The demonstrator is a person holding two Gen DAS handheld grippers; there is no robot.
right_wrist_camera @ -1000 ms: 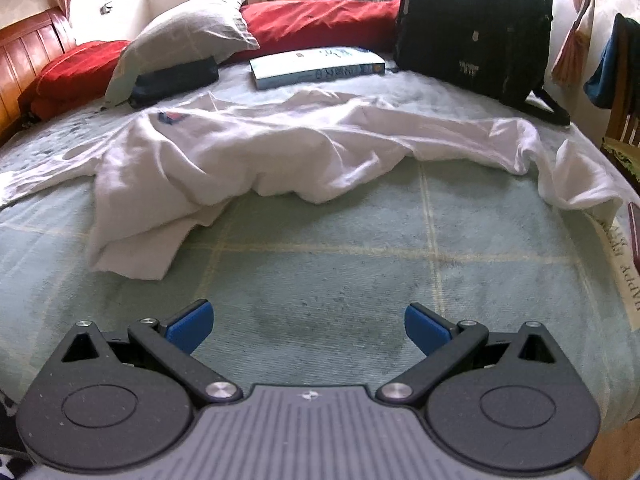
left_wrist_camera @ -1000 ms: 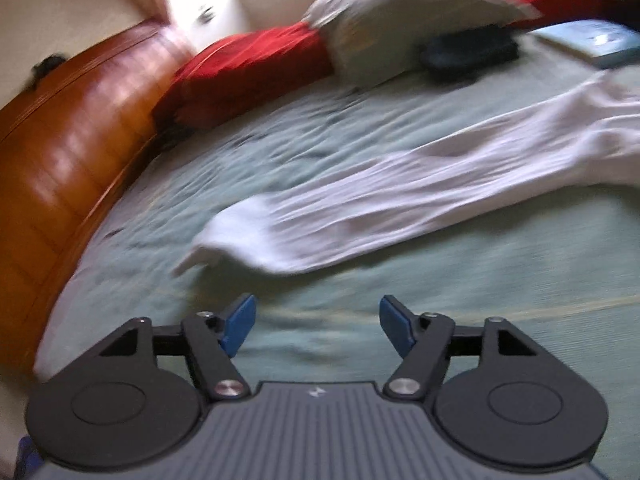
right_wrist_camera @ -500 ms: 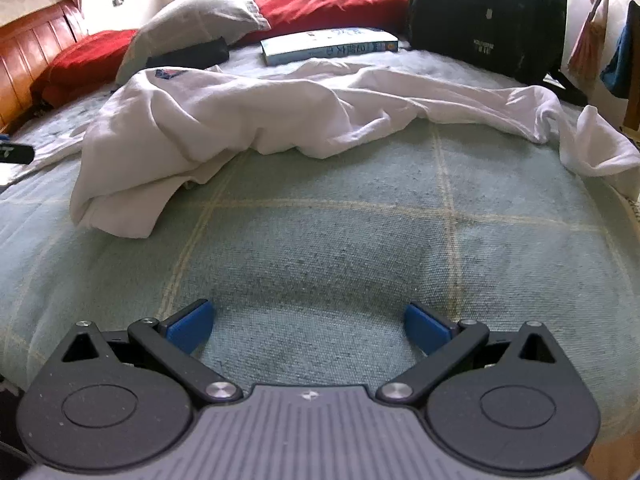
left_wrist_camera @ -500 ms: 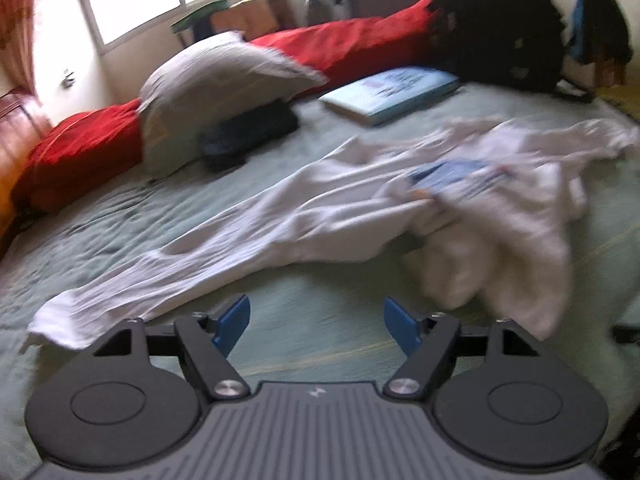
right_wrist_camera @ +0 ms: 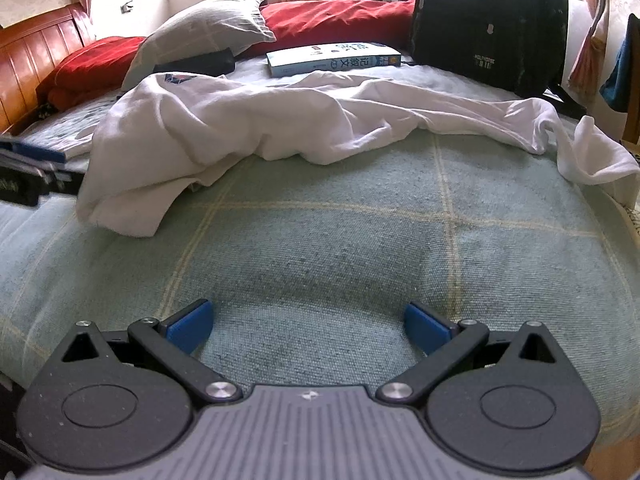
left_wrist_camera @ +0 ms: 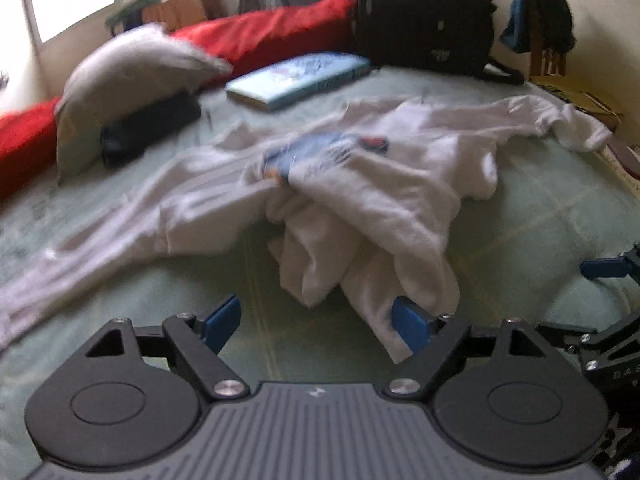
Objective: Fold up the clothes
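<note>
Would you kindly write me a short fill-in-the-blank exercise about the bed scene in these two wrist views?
1. The crumpled long-sleeved garment spread across the pale green checked bedspread is ____ in colour.
2. The light blue book lies beside a large ____ backpack.
3. The grey pillow leans on a long ____ cushion.
4. Between the blue pads of the right gripper there is only ____.

Missing words: white; black; red; bedspread

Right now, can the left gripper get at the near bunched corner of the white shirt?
Probably yes. The left gripper is open with nothing held, and the white shirt has its bunched corner lying just ahead, by the right-hand pad. Only bare bedspread lies between.
</note>
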